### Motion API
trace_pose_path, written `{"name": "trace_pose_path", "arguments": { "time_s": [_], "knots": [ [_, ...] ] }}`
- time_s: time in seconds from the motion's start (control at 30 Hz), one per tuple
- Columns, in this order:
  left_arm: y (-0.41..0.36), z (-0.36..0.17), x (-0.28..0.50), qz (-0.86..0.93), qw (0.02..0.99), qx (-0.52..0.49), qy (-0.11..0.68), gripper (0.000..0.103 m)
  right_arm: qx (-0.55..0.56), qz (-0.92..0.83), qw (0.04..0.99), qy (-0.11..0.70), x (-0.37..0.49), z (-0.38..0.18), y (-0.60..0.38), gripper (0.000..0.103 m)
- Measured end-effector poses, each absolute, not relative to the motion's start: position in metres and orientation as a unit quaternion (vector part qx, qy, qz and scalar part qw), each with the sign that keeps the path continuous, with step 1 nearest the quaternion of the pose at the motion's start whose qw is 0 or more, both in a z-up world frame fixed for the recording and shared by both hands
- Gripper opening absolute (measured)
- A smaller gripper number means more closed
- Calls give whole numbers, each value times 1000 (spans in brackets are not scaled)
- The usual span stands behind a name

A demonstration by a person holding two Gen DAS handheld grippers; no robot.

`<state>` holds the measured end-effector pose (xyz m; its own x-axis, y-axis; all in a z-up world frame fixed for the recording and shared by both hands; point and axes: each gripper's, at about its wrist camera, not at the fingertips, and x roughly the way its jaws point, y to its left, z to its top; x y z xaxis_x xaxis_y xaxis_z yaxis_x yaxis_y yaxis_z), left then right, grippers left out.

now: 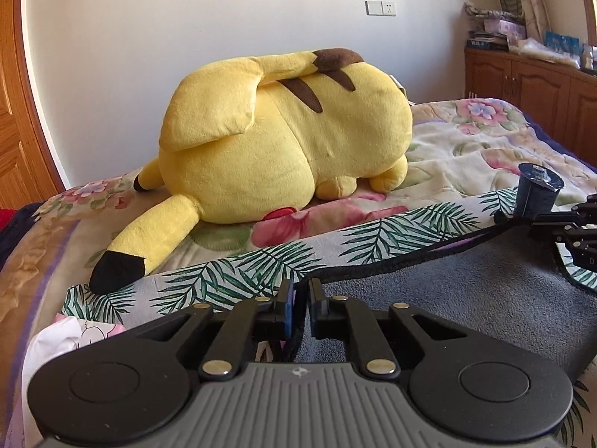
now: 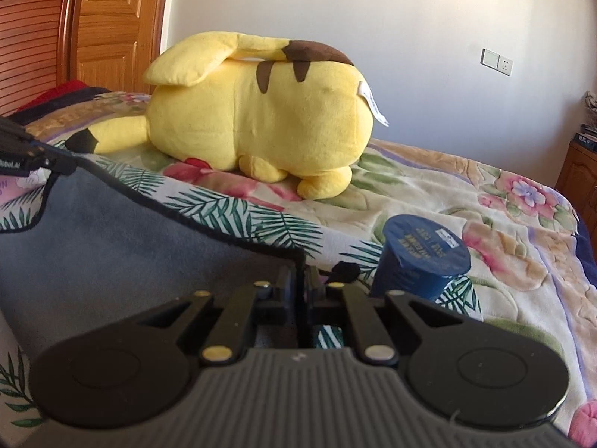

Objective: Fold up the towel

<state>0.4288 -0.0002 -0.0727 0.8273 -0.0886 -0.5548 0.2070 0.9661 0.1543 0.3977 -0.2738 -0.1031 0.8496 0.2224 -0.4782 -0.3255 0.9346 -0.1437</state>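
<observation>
- Left wrist view looks along the left gripper point(image 1: 300, 291) toward a bed point(image 1: 466, 149) covered by a floral blanket.
- Its fingers point(image 1: 285, 300) are clenched on the edge of the grey towel point(image 1: 429, 298), pinching the black-trimmed border at what looks like a corner.
- That towel has a grey inner face and a white outer face printed with green palm leaves; the leaf-printed side shows as a band along the far edge, lifted off the blanket between the two grippers.
- On the right of this view the right gripper point(image 1: 576, 237) reaches in from the side at the towel's other end.
- Right wrist view shows the right gripper point(image 2: 302, 287) with its fingers point(image 2: 286, 291) close together at the opposite corner of the towel point(image 2: 112, 246); the black trim runs right into the narrow gap, but whether the pads press on it cannot be told.
- A dark blue cup point(image 2: 421, 257) with a sealed blue lid stands on the bed just right of the right gripper, near the towel's corner.
- A large yellow plush toy point(image 1: 283, 130) with brown stripes lies face down on the blanket beyond the towel, apart from it.
- Behind the bed are a white wall with a light switch point(image 1: 380, 8), a wooden door point(image 2: 112, 26) and a wooden cabinet point(image 1: 522, 82) loaded with clutter.
</observation>
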Motion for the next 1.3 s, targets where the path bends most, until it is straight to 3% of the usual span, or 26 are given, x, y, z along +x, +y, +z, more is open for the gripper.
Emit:
{"name": "trace_pose_path", "arguments": {
  "time_s": [0.07,0.17,0.4,1.3],
  "knots": [
    [-1,-69,426,-77,951,103,281,2,-105,145,955,235,396,-100,-275,14],
    [-1,-63,418,-84,953,98,276,17,-105,147,955,237,390,-95,-273,14],
    [1,-42,387,-82,955,73,277,29,-82,160,954,241,358,-71,-275,14],
    [18,43,223,-84,959,50,266,38,-47,156,959,233,222,24,-290,14]
  ]
}}
